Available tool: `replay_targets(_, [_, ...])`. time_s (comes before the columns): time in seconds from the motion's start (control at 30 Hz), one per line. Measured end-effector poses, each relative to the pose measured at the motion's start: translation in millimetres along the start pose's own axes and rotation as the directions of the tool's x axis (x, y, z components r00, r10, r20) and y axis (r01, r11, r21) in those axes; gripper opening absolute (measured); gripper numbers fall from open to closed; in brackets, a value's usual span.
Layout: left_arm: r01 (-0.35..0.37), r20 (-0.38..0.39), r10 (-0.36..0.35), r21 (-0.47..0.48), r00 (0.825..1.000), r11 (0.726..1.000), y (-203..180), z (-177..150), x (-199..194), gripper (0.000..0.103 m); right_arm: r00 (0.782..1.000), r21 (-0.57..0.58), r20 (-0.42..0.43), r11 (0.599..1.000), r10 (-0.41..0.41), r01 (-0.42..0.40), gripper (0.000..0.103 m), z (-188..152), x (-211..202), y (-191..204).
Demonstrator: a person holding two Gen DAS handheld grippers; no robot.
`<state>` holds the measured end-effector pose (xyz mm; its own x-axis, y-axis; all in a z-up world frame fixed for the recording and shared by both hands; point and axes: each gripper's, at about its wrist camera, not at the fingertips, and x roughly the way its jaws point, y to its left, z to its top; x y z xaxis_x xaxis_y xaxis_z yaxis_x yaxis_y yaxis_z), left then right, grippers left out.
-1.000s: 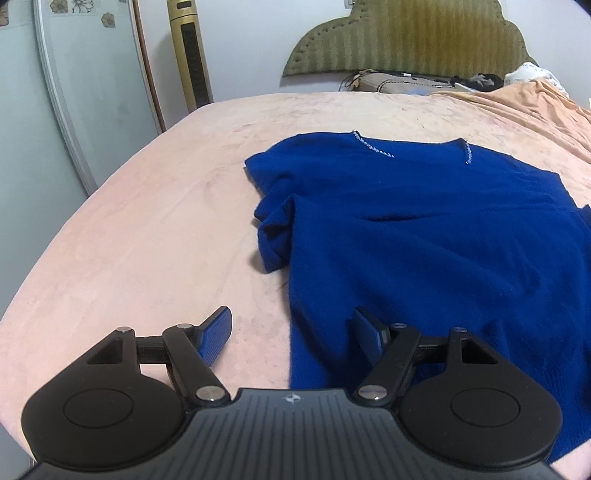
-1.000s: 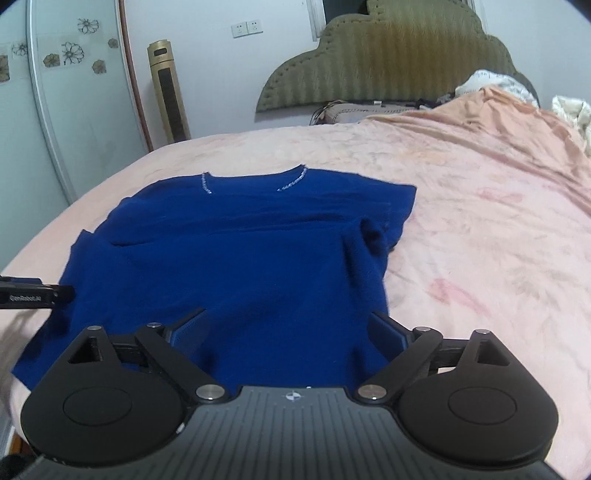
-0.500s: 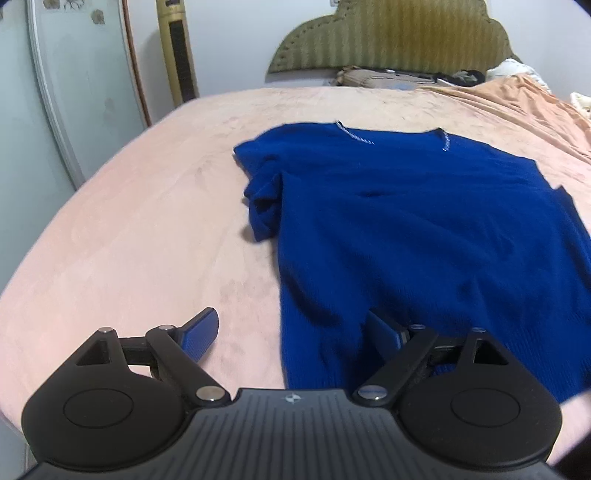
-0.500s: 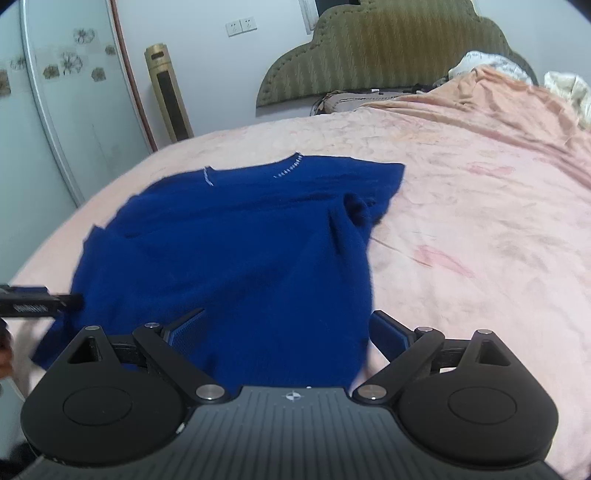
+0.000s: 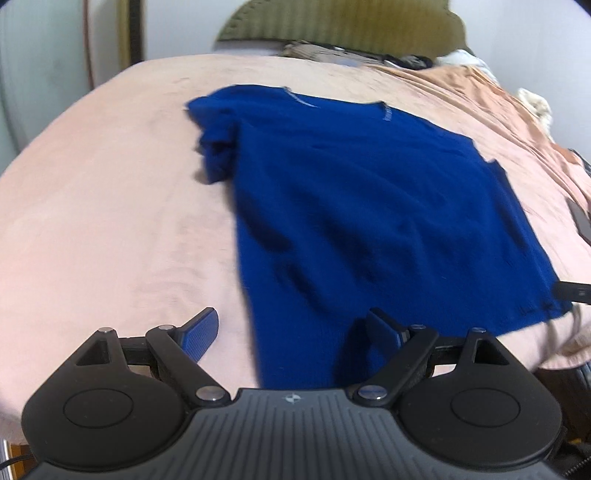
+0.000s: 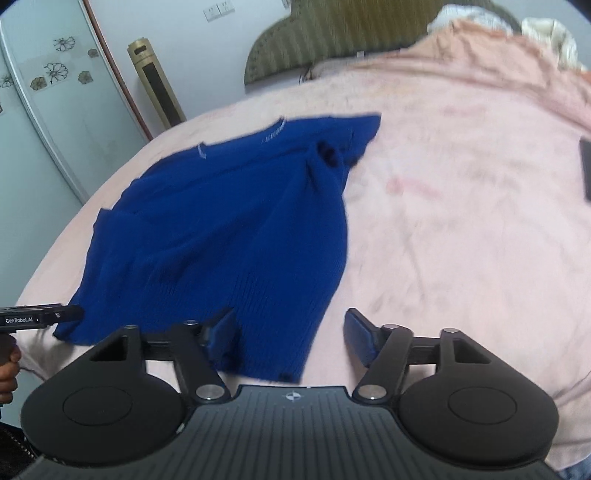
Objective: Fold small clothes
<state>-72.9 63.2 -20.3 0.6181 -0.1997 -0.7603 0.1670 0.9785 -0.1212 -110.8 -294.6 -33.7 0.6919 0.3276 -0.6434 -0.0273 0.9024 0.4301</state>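
A dark blue knitted short-sleeved top (image 5: pixel 369 206) lies flat on the pink bed, neck toward the headboard, both sleeves bunched. It also shows in the right wrist view (image 6: pixel 229 229). My left gripper (image 5: pixel 291 326) is open, straddling the top's near left hem corner from above. My right gripper (image 6: pixel 291 326) is open, straddling the near right hem corner (image 6: pixel 284 376). The left gripper's tip (image 6: pixel 40 316) shows at the left edge of the right wrist view, and the right gripper's tip (image 5: pixel 572 293) shows at the right edge of the left wrist view.
The pink bedspread (image 6: pixel 461 221) covers the whole bed. A padded olive headboard (image 5: pixel 332 22) and pillows stand at the far end. A dark phone-like object (image 6: pixel 585 166) lies at the right. A tower fan (image 6: pixel 159 85) and a wardrobe door (image 6: pixel 55 103) stand beyond the bed's left side.
Both grippers have pulled back and risen, so the top's near hem corners now lie between their open fingers. The top has not moved.
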Motion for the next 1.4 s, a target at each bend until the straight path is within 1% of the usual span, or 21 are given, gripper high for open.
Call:
replay_targets(0.1, [0.008, -0.007, -0.008, 0.02, 1.0, 1.0, -7.9, 1.8, 6.2, 0.088, 0.999, -0.01, -0.017, 0.999, 0.038, -0.038, 0.062, -6.5, 8.3, 11.5])
replay_targets(0.17, [0.002, -0.008, -0.001, 0.025, 1.0, 1.0, -12.8, 4.4, 10.3, 0.087, 0.999, -0.053, -0.013, 0.997, 0.047, -0.047, 0.06, -7.2, 13.2, 24.1])
replay_targets(0.2, [0.005, -0.006, -0.005, 0.023, 1.0, 1.0, -14.8, 5.8, 11.9, 0.086, 0.999, -0.078, -0.01, 0.996, 0.041, -0.041, 0.054, -6.6, 15.8, 30.1])
replay_targets(0.23, [0.007, -0.006, -0.007, 0.021, 1.0, 1.0, -15.9, 6.9, 13.4, 0.077, 0.999, -0.103, -0.005, 0.994, 0.032, -0.032, 0.048, -6.0, 18.7, 35.7])
replay_targets(0.27, [-0.001, -0.004, 0.001, 0.029, 1.0, 1.0, -18.8, 7.9, 13.7, 0.068, 1.0, -0.13, 0.0, 0.991, 0.02, -0.02, 0.046, -6.0, 21.3, 40.9])
replay_targets(0.33, [-0.01, -0.001, 0.01, 0.066, 1.0, 0.998, -24.7, 9.1, 11.5, 0.024, 1.0, -0.183, 0.008, 0.983, -0.01, 0.011, 0.037, -5.9, 24.8, 49.1])
replay_targets(0.37, [0.011, -0.008, -0.011, 0.062, 1.0, 0.998, -24.6, 9.8, 10.9, 0.017, 1.0, -0.206, 0.012, 0.978, -0.02, 0.022, 0.034, -5.8, 24.9, 51.4])
replay_targets(0.4, [0.037, -0.016, -0.036, 0.05, 0.999, 0.998, -24.0, 10.7, 10.7, 0.013, 1.0, -0.213, 0.015, 0.977, -0.021, 0.024, 0.024, -6.0, 23.7, 52.1])
replay_targets(0.43, [0.04, -0.014, -0.039, 0.045, 0.999, 0.998, -24.3, 10.7, 9.4, 0.012, 1.0, -0.204, 0.019, 0.979, -0.014, 0.017, 0.017, -5.1, 21.8, 50.5])
replay_targets(0.5, [0.039, 0.003, -0.039, 0.054, 0.999, 0.998, -25.7, 10.1, 3.7, 0.012, 0.999, -0.166, 0.024, 0.986, 0.023, -0.019, 0.016, -1.7, 15.4, 43.5])
replay_targets(0.6, [0.088, 0.049, -0.091, 0.058, 0.995, 0.994, -22.8, 10.7, -16.0, 0.011, 0.994, -0.117, 0.036, 0.988, 0.106, -0.101, 0.015, 5.0, 0.9, 35.7])
replay_targets(0.7, [0.144, 0.11, -0.15, 0.063, 0.982, 0.988, -17.7, 14.7, -44.7, 0.011, 0.979, -0.098, 0.059, 0.977, 0.194, -0.188, 0.015, 14.1, -19.1, 31.3])
replay_targets(0.87, [0.219, 0.204, -0.229, 0.072, 0.952, 0.973, -5.7, 22.3, -96.1, 0.011, 0.944, -0.172, 0.099, 0.939, 0.316, -0.297, 0.015, 28.7, -63.8, 33.1])
replay_targets(0.93, [0.244, 0.221, -0.256, 0.083, 0.941, 0.966, -3.9, 23.1, -110.8, 0.011, 0.927, -0.209, 0.105, 0.92, 0.359, -0.332, 0.015, 32.0, -81.2, 35.3])
replay_targets(1.0, [0.259, 0.209, -0.27, 0.081, 0.94, 0.963, -3.3, 25.2, -117.8, 0.011, 0.913, -0.253, 0.099, 0.898, 0.395, -0.361, 0.015, 34.3, -96.4, 37.8])
replay_targets(1.1, [0.277, 0.192, -0.286, 0.075, 0.939, 0.958, -2.7, 29.1, -119.1, 0.012, 0.903, -0.307, 0.082, 0.873, 0.422, -0.38, 0.015, 35.8, -110.0, 41.3])
replay_targets(1.17, [0.275, 0.199, -0.285, 0.074, 0.938, 0.958, -1.3, 34.1, -117.1, 0.012, 0.904, -0.332, 0.071, 0.864, 0.422, -0.378, 0.015, 37.2, -110.8, 43.6])
replay_targets(1.2, [0.269, 0.2, -0.277, 0.066, 0.94, 0.961, 0.5, 37.9, -113.9, 0.012, 0.901, -0.323, 0.071, 0.864, 0.429, -0.386, 0.015, 39.7, -109.1, 42.4])
replay_targets(1.23, [0.267, 0.199, -0.272, 0.054, 0.941, 0.962, 1.7, 42.9, -110.4, 0.012, 0.897, -0.306, 0.075, 0.866, 0.435, -0.395, 0.015, 43.0, -106.4, 39.2])
replay_targets(1.33, [0.27, 0.205, -0.269, 0.025, 0.941, 0.962, 4.3, 57.0, -103.5, 0.012, 0.901, -0.265, 0.109, 0.885, 0.421, -0.382, 0.015, 54.9, -95.4, 35.7])
replay_targets(1.4, [0.253, 0.217, -0.249, 0.012, 0.944, 0.967, 3.7, 70.5, -96.6, 0.012, 0.9, -0.224, 0.14, 0.898, 0.414, -0.378, 0.015, 68.2, -84.3, 30.6])
